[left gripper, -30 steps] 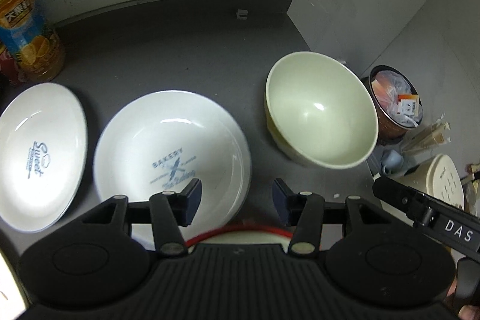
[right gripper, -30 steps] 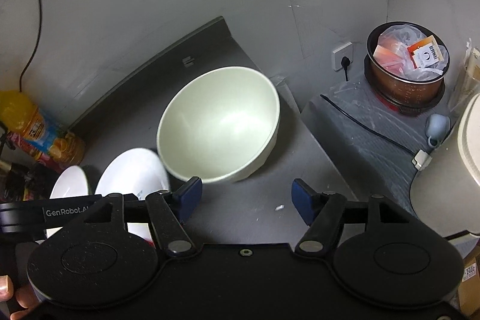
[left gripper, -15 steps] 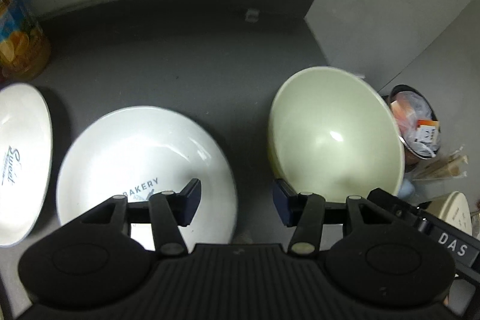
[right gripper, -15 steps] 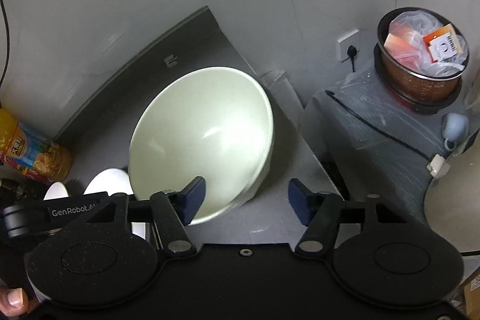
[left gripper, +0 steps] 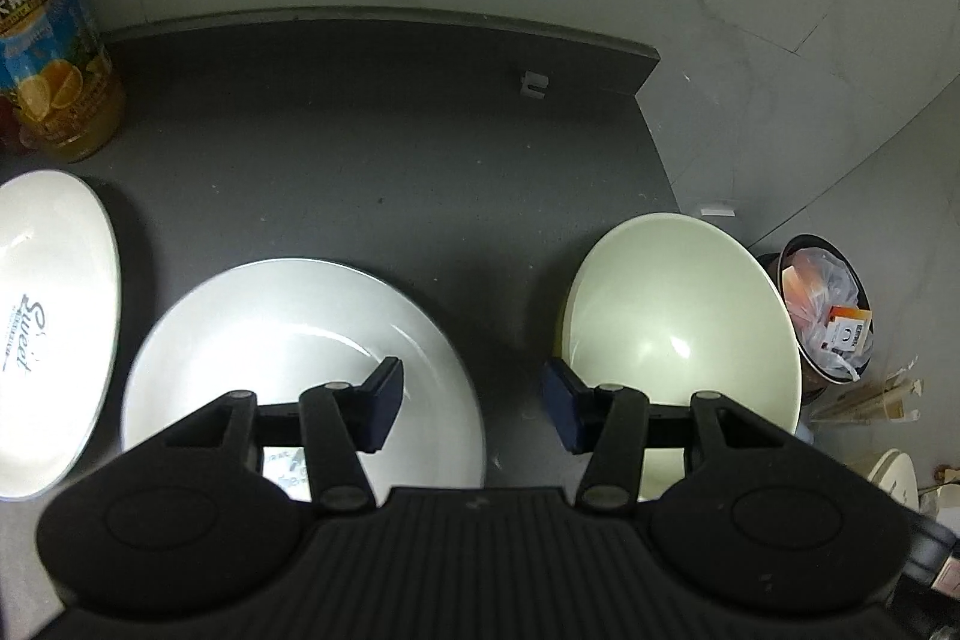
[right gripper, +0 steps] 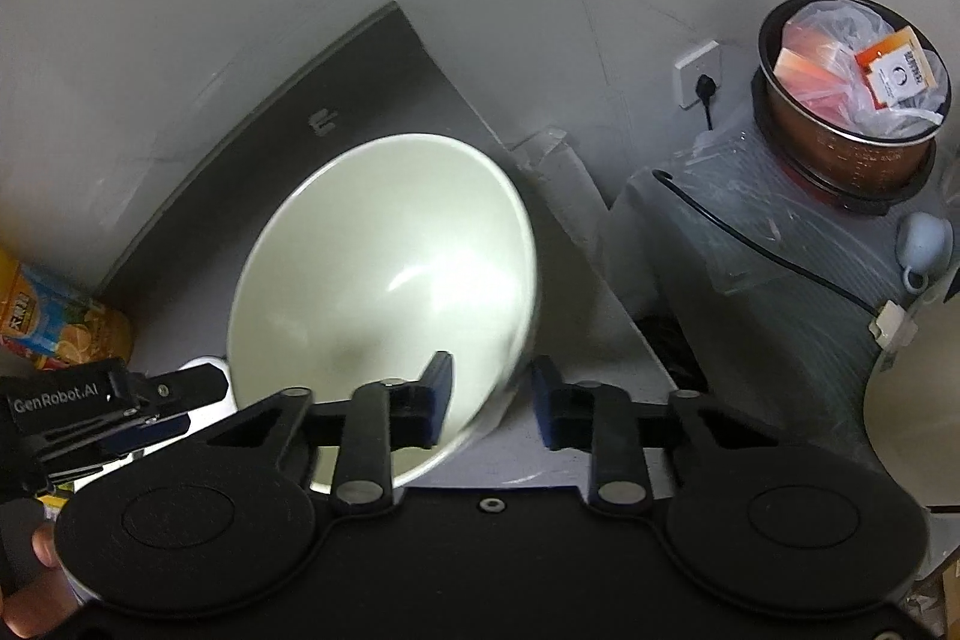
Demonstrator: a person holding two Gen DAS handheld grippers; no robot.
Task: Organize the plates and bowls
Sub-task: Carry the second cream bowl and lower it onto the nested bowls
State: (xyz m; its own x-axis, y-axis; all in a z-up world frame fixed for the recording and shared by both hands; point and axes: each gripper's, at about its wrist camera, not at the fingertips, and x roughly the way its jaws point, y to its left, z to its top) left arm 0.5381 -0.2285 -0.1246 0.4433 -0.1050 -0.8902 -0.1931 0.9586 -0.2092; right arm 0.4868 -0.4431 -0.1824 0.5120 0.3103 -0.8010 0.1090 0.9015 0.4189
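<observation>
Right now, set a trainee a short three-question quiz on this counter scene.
1. True or false: the right hand-held gripper straddles the rim of the green bowl.
2. Which dish lies under the left hand-held gripper? A) white plate B) green bowl C) juice bottle
3. Fill in: the word printed on the far-left plate is ____.

Key
1. True: one finger is inside the bowl, the other outside, jaws open.
2. A
3. Sweet
</observation>
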